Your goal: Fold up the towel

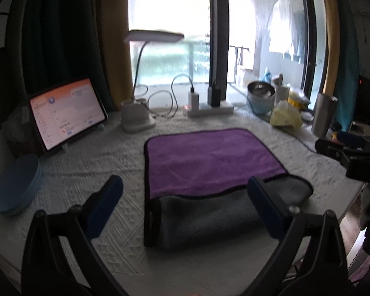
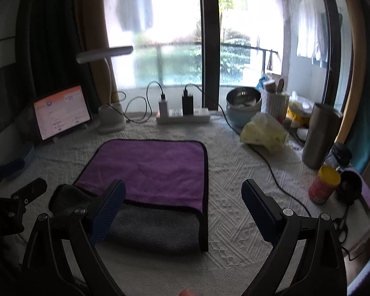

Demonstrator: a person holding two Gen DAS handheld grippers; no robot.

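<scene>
So the towel (image 1: 209,162) is lying flat in the middle of the white textured cloth (image 1: 86,187), purple side up with a grey strip showing along the near edge; looks to me like 1 fold is already in, since the purple layer sits on top of the grey one and stops short of it. Both grippers are wide open and holding nothing; the left gripper (image 1: 185,209) hangs over the towel's near-left corner, the right gripper (image 2: 183,212) over its near-right corner, which makes sense if each is meant to pinch a corner for the next fold. Everything else, the tablet (image 1: 66,113), lamp (image 1: 138,113) and power strip (image 1: 209,108), is lined up behind the towel; the tissue pack (image 2: 264,133) and steel tumbler (image 2: 320,135) sit off to the towel's right, so the folding space stays free, I'd guess.
</scene>
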